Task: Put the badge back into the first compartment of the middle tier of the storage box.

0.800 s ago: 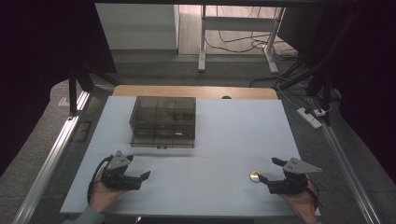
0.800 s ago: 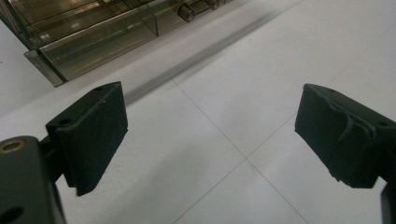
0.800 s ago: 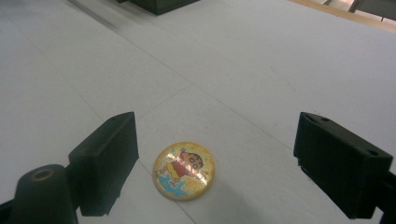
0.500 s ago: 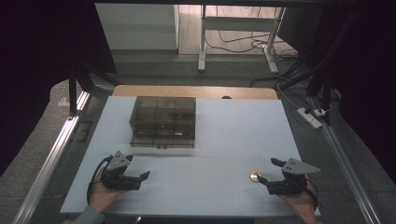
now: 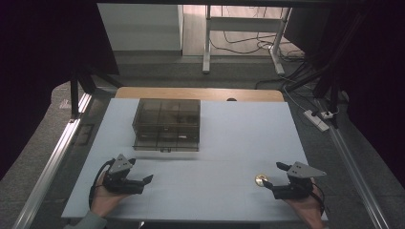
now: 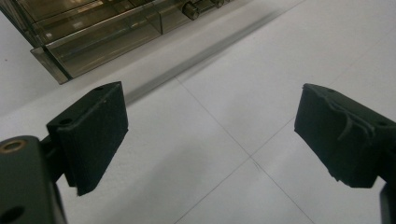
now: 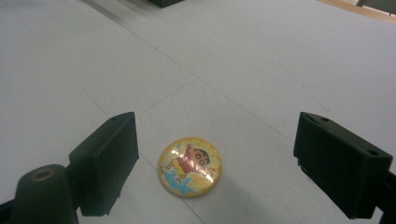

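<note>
right gripper: hanging wide open over the badge, gripping nothing
left gripper: idling open, empty
badge: lying flat on the table, between the right jaws
handling: probably light, stiff, glossy dome, so slippery; I'm guessing pinch the rim

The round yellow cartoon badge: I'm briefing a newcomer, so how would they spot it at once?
Start at the white table and go to its near right corner, where the right gripper hangs open. Between its black jaws lies the round yellow cartoon badge, glossy and domed. It is the one small loose item, far from the smoky transparent drawer box.
</note>
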The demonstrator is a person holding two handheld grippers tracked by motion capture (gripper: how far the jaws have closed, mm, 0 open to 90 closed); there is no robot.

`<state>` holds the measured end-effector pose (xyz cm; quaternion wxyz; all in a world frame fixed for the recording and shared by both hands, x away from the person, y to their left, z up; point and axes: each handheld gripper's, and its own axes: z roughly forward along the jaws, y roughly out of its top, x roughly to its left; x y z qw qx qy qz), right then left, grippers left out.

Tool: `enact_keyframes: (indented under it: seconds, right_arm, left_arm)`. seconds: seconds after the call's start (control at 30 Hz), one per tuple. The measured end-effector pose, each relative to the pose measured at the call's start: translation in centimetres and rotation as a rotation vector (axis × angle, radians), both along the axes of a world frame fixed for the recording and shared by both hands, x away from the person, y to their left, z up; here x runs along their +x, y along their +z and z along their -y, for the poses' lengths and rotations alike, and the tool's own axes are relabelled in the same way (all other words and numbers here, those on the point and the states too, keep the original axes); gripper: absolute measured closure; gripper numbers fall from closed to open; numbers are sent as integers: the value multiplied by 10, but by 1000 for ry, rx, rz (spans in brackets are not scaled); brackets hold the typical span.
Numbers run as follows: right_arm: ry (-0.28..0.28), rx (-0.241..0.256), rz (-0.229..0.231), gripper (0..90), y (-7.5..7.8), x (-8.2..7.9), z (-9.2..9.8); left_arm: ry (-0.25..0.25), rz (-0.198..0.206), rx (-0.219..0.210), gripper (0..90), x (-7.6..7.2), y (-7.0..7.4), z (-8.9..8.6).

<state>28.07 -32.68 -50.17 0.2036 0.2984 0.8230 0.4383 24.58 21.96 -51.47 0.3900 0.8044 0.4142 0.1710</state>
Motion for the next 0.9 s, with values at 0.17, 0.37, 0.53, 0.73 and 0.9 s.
enact_keyframes:
  seconds: [0.17,0.37,0.53,0.73,0.9]
  right_arm:
    - [-2,0,3,138,1,0,-1]
    - [-8,-8,3,134,2,0,-1]
    - [-22,-14,22,129,6,0,-3]
    - [-18,-10,13,134,7,2,-5]
    - [-25,-29,0,136,14,4,-10]
  left_arm:
    - [-2,0,-1,100,0,1,0]
    - [-7,-8,5,101,0,0,1]
    - [-8,-11,6,101,1,0,1]
    - [-11,-17,4,101,2,0,1]
    - [-12,-23,8,101,3,-1,2]
